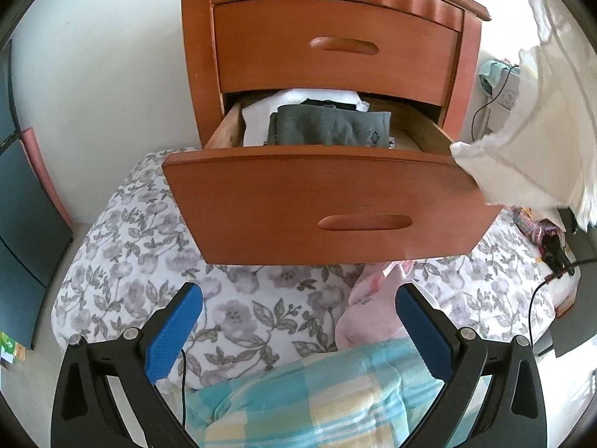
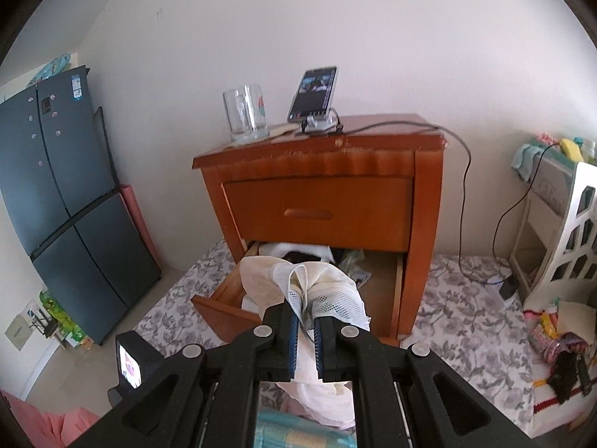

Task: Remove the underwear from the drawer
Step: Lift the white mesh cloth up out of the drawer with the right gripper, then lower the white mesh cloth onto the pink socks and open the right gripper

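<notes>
Step in hand: extraction, mid-lift. Right gripper (image 2: 306, 326) is clamped down on a bunched fold of the white underwear (image 2: 317, 291), jaws nearly together with only fabric between. The garment hangs from it above and in front of the open lower drawer (image 1: 328, 201); in the left wrist view the same cloth hangs at 3 o'clock, just past the drawer's right front corner, so it looks clear of the drawer or nearly so.

Left gripper (image 1: 298, 332) is wide open, holding nothing, hovering over the floral bedding (image 1: 123, 261) in front of the drawer.

Still inside: a grey folded garment (image 1: 328, 128) on top, white items under and behind it.

Next, my read: carry the white piece away and set it on the bedding at 6 o'clock. Watch that the trailing hem doesn't snag the drawer front.
</notes>
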